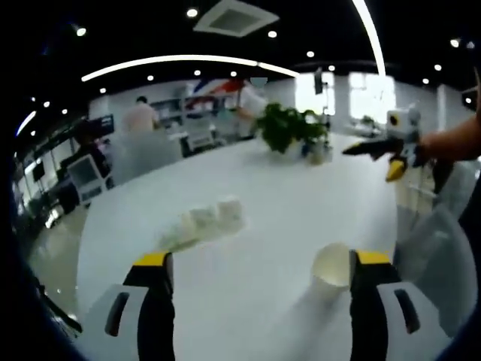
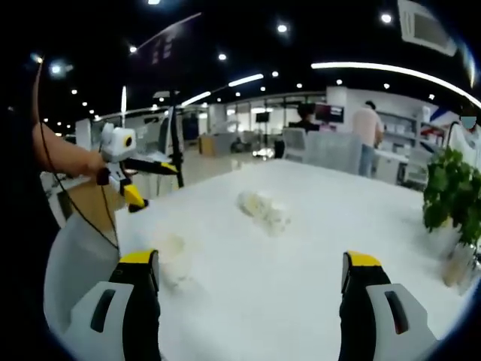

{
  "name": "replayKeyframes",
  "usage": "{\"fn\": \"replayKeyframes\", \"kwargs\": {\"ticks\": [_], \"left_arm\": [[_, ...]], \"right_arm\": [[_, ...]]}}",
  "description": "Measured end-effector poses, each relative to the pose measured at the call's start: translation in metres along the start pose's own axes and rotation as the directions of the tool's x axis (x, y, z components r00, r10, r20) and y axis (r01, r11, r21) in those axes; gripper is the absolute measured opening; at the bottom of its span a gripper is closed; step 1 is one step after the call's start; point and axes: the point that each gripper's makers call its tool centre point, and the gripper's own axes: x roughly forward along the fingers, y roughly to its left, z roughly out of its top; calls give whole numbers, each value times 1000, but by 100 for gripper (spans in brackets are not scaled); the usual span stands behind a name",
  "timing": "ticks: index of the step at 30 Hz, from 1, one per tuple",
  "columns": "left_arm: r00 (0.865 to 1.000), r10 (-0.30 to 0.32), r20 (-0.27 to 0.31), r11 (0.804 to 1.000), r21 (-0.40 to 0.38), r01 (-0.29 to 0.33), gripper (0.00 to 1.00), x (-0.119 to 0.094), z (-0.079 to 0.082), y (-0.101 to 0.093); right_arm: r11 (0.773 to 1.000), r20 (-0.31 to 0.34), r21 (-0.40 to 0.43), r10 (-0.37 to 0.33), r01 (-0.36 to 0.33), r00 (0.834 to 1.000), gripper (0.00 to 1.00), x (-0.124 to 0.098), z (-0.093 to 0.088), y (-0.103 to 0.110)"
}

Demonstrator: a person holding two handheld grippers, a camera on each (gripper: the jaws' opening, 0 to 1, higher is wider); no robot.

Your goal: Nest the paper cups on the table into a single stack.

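Note:
A lone white paper cup (image 1: 332,269) stands upright on the white table (image 1: 285,203), just inside my left gripper's right jaw. Further off, several white cups (image 1: 204,222) lie nested in a short row on their side. My left gripper (image 1: 261,262) is open with nothing between its jaws. In the right gripper view the lone cup (image 2: 171,257) sits near the left jaw and the lying row of cups (image 2: 263,209) is ahead at mid-table. My right gripper (image 2: 250,265) is open and empty. Each gripper shows in the other's view, held in the air: the right gripper (image 1: 392,149), the left gripper (image 2: 139,174).
A potted plant (image 1: 289,126) (image 2: 451,188) and a small bottle (image 1: 319,154) stand at the table's far side. The table's curved edge (image 2: 120,226) runs close to the lone cup. People and office chairs are beyond the table.

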Motion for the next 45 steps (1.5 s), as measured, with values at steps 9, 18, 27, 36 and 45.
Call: {"fn": "replayKeyframes", "kwargs": {"ticks": [9, 18, 27, 36, 45], "left_arm": [[999, 46, -16, 999, 7, -45, 98, -22, -6, 17], [995, 96, -16, 995, 0, -96, 97, -36, -6, 34], [995, 98, -18, 995, -3, -98, 97, -36, -10, 34], [996, 78, -35, 997, 6, -78, 98, -30, -17, 33], [991, 78, -106, 997, -6, -79, 98, -26, -29, 42]], "right_arm": [[1000, 0, -5, -1, 1, 1000, 100, 3, 2, -4], [1000, -10, -2, -2, 2, 1000, 100, 2, 3, -8], [1000, -14, -1, -2, 2, 1000, 100, 4, 2, -9], [1000, -30, 1, 6, -6, 1000, 100, 7, -7, -8], [1000, -48, 9, 5, -4, 999, 100, 9, -13, -11]]}}
